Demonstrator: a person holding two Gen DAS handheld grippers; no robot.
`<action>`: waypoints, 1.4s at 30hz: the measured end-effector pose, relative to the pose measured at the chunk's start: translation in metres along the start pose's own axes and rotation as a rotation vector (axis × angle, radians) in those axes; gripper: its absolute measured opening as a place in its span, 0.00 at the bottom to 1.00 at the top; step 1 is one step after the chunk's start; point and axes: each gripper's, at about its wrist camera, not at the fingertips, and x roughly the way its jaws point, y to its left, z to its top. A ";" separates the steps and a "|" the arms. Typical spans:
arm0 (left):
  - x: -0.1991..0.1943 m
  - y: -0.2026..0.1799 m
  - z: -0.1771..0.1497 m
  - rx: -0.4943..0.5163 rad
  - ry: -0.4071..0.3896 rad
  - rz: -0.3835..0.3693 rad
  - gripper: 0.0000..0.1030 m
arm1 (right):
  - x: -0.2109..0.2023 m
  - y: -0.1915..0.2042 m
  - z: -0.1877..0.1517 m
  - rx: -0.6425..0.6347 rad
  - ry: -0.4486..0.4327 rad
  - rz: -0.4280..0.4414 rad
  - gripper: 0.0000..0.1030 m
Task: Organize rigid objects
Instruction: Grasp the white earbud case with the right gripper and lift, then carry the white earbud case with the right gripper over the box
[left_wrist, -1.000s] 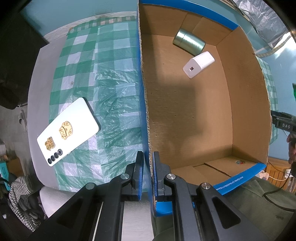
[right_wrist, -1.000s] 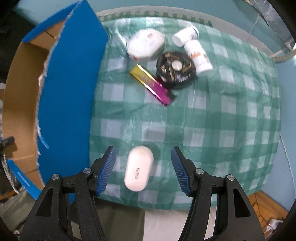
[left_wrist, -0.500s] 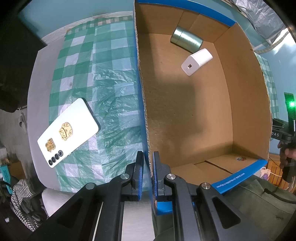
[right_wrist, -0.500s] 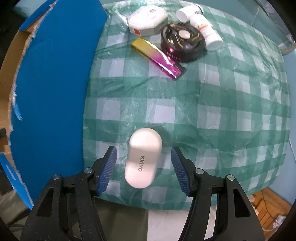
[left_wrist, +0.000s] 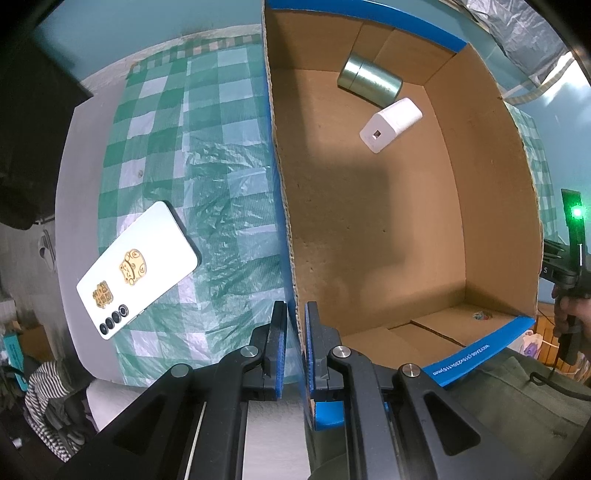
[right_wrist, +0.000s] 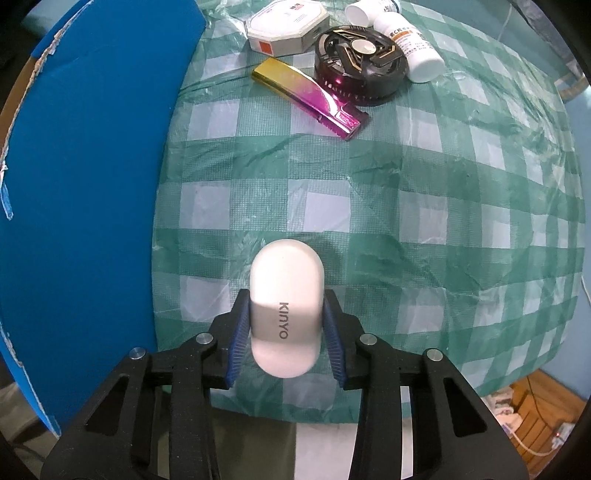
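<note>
Only the right wrist view shows the right gripper (right_wrist: 286, 326), jaws closing against the white case (right_wrist: 284, 306) on the checked cloth (right_wrist: 424, 229). The left view shows the left gripper (left_wrist: 294, 349) clamped on the cardboard box (left_wrist: 491, 206) wall; inside lie a metal tin (left_wrist: 370, 78) and a white charger (left_wrist: 390, 123).

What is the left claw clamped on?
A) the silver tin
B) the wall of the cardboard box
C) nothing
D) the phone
B: the left claw has its blue pads pinched on either side of the box wall, while the phone lies apart on the cloth and the tin sits inside the box.
</note>
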 end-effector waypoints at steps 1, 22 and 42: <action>0.000 0.000 0.000 -0.001 0.000 0.001 0.08 | -0.001 0.000 0.004 -0.003 -0.002 -0.001 0.35; -0.004 -0.001 -0.002 -0.003 -0.016 0.008 0.08 | -0.061 0.025 0.030 -0.098 -0.108 0.011 0.35; -0.004 -0.015 0.002 0.064 -0.001 0.086 0.07 | -0.122 0.037 0.078 -0.168 -0.170 0.032 0.35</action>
